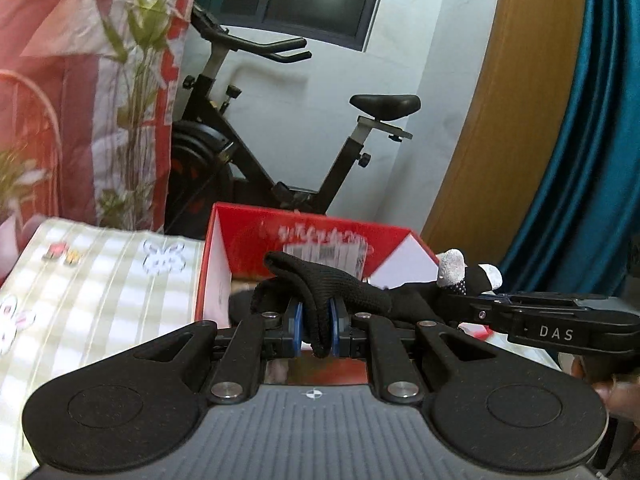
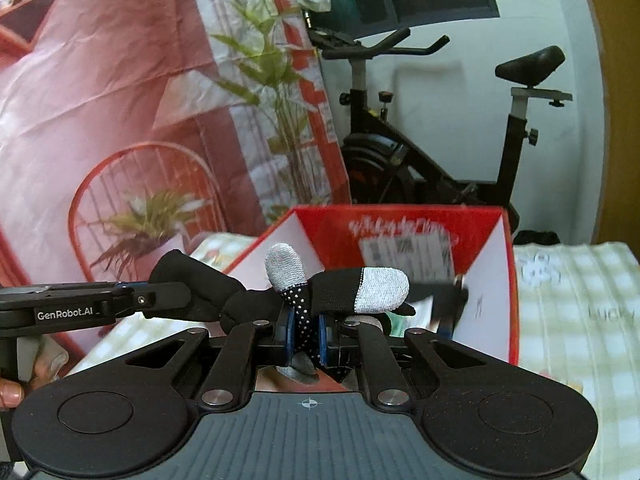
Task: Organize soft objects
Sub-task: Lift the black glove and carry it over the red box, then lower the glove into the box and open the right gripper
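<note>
Both grippers, left gripper (image 1: 316,330) and right gripper (image 2: 307,334), are clamped on one black glove (image 1: 340,284), stretched between them above the red box (image 1: 256,236). Thin knit may slip from the pads, so the glove could fall outside.

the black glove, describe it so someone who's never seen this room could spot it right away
Find the exercise bike against the white wall, then the open red box in front of it. Stretched across the front of that box is the black glove, held between the left gripper and the right gripper, both shut on it. Its pale grey fingertips and white-dotted palm set it apart.
</note>
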